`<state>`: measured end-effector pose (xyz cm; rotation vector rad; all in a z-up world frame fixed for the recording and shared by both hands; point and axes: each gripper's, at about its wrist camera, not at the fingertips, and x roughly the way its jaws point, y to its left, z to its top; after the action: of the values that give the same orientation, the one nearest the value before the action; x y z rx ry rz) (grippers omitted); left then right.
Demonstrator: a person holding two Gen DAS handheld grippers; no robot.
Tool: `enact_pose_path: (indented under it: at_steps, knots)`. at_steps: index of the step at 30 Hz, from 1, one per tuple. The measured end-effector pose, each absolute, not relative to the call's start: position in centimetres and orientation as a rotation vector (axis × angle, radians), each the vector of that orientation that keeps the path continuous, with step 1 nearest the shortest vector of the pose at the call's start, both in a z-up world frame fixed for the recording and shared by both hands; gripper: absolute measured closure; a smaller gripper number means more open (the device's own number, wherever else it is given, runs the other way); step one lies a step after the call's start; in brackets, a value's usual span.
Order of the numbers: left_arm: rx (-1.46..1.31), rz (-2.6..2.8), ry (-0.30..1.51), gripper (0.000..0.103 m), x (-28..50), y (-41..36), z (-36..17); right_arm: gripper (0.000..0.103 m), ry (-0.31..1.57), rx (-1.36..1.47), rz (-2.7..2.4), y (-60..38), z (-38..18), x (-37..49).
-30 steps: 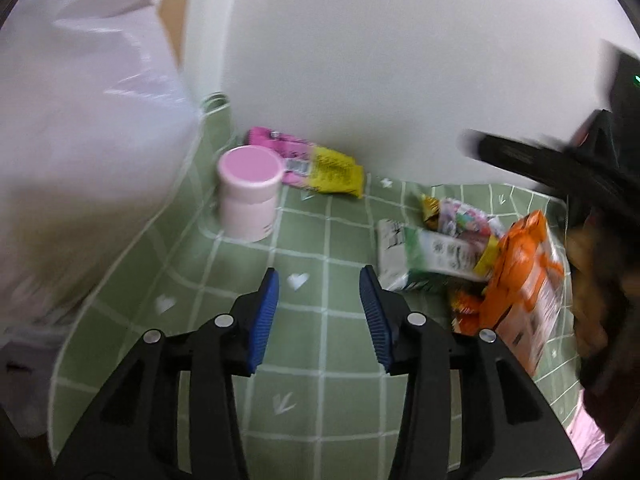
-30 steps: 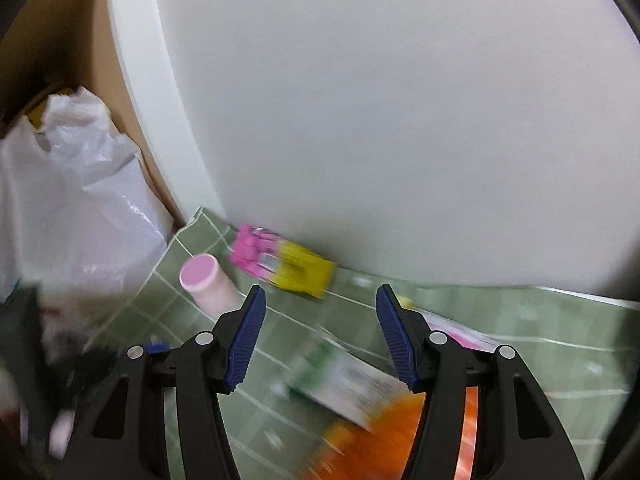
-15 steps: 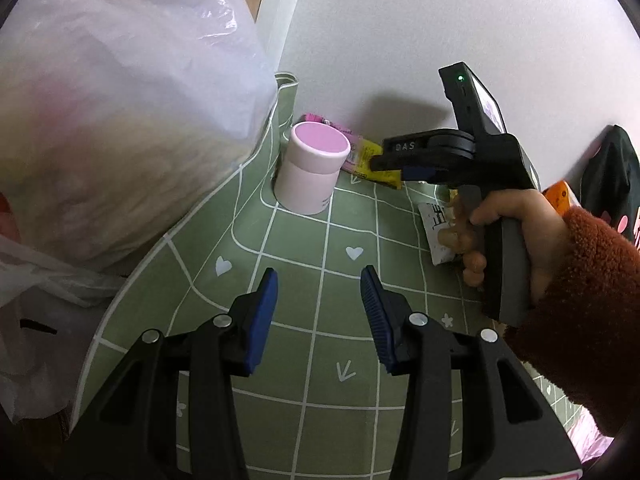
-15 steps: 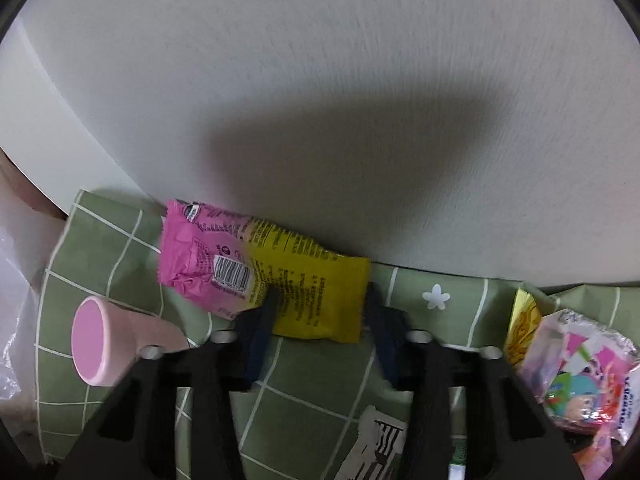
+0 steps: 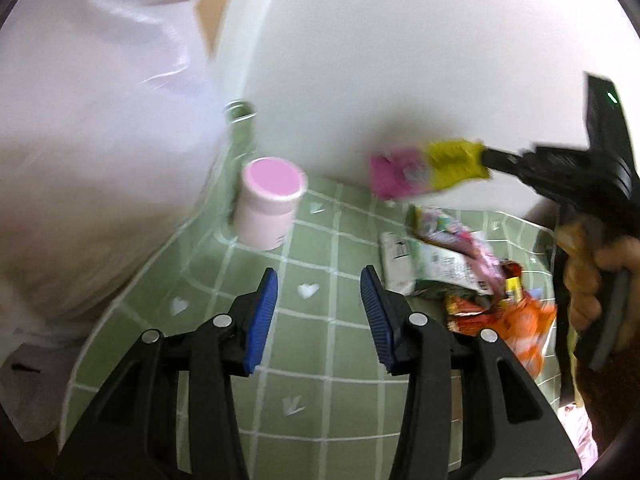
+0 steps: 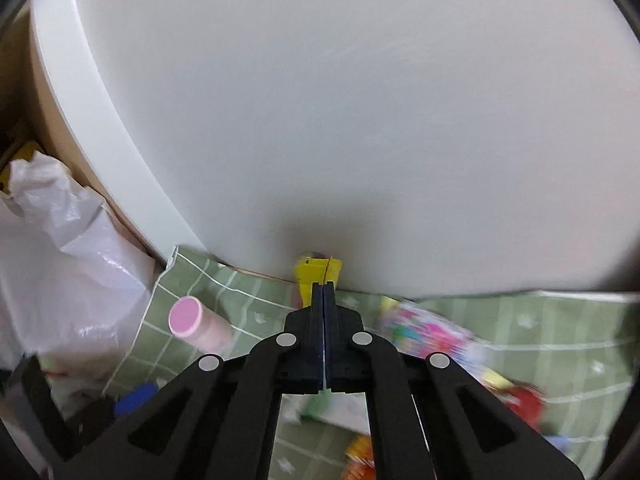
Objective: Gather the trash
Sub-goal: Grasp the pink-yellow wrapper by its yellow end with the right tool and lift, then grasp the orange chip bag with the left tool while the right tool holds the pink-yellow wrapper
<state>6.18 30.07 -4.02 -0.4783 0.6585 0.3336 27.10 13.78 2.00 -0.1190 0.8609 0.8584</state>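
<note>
Hanging in the air before the white wall [image 5: 400, 60], pink-and-yellow wrapper [image 5: 428, 168], yellow end pinched in right gripper [image 6: 323, 292], pink end pointing left, clear of the green checked cloth [image 5: 320, 360] below. Right jaws pressed together on the wrapper, only the yellow edge showing past the tips from the right wrist. Held by a bare hand [image 5: 592, 272] at the right edge. Left gripper [image 5: 316, 300] hovering low over the cloth, jaws well apart, gripping nothing. Pink-lidded tub [image 5: 268, 208] upright on the cloth, left of the wrapper, near the wall. Heap of other wrappers [image 5: 460, 272] lying on the cloth under and right of the lifted one. White plastic bag [image 5: 88, 160] bulging at the left, just beside the tub.
</note>
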Motion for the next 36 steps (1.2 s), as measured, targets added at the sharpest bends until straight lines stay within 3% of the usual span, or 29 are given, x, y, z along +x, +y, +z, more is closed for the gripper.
enact_pose_path:
  at_steps: [10,11,12,14,20,25,31,36]
  knots:
    - [-0.397,0.166,0.697,0.061,11.6,26.3,-2.8,0.099,0.899,-0.074,0.703,1.0,0.2,27.8]
    - [-0.392,0.155,0.700,0.061,11.9,26.1,-2.7,0.094,0.902,-0.067,0.691,0.3,0.0,27.7]
    - [-0.382,0.144,0.705,0.061,12.3,25.8,-2.7,0.078,0.898,-0.059,0.685,-0.8,-0.2,27.7]
    - [-0.368,0.133,0.707,0.061,12.8,25.5,-3.0,0.062,0.874,-0.042,0.712,-2.1,-0.1,27.5]
    - [-0.343,0.128,0.716,0.059,13.7,24.9,-3.3,0.062,0.861,-0.123,0.860,-0.7,-0.3,27.8]
    - [-0.333,0.146,0.716,0.059,13.1,25.1,-3.1,0.062,0.857,-0.364,0.945,3.4,-2.8,28.3]
    - [-0.332,0.156,0.742,0.059,12.4,25.4,-3.9,0.063,0.965,-0.552,0.993,5.8,-6.7,29.0]
    - [-0.346,0.154,0.748,0.059,12.3,25.5,-4.1,0.094,0.969,-0.534,0.977,4.5,-6.6,28.2]
